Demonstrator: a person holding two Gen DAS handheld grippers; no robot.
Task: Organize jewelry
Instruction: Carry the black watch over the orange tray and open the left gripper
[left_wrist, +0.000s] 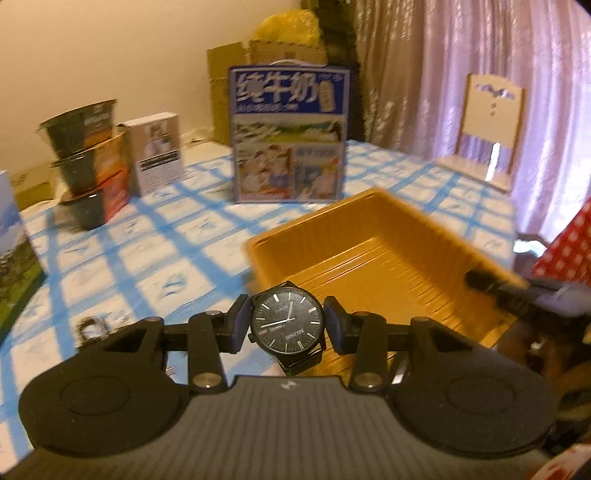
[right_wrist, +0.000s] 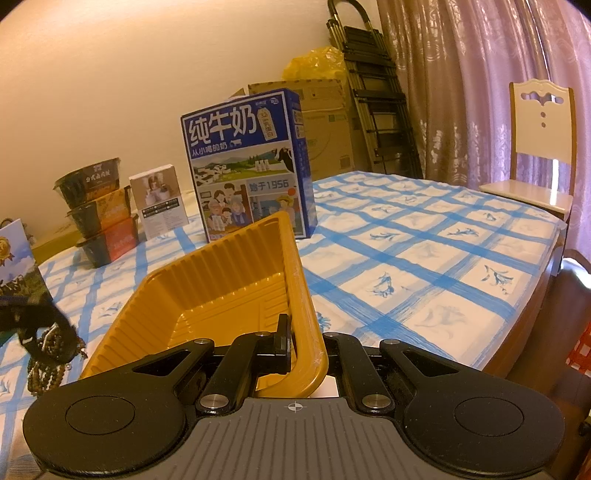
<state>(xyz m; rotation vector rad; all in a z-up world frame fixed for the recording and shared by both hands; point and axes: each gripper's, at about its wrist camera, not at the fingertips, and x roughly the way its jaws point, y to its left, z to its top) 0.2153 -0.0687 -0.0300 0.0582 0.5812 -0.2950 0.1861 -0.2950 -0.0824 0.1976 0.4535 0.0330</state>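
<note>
My left gripper (left_wrist: 288, 325) is shut on a black wristwatch (left_wrist: 287, 324), its pads against both sides of the case, held above the near left corner of the orange plastic tray (left_wrist: 369, 258). My right gripper (right_wrist: 306, 345) is shut on the tray's near rim (right_wrist: 310, 332), with one finger inside and one outside the wall; the tray looks tilted. It also shows in the left wrist view (left_wrist: 495, 288) at the tray's right rim. A beaded bracelet (right_wrist: 44, 365) lies on the tablecloth to the left of the tray, and a small metal piece (left_wrist: 90, 326) lies on the cloth in the left wrist view.
A blue milk carton box (right_wrist: 251, 166) stands behind the tray. Stacked noodle bowls (right_wrist: 99, 210) and a small white box (right_wrist: 159, 201) stand at the back left. The blue-checked tablecloth (right_wrist: 424, 258) covers the table. A chair (right_wrist: 539, 147) is at the far right.
</note>
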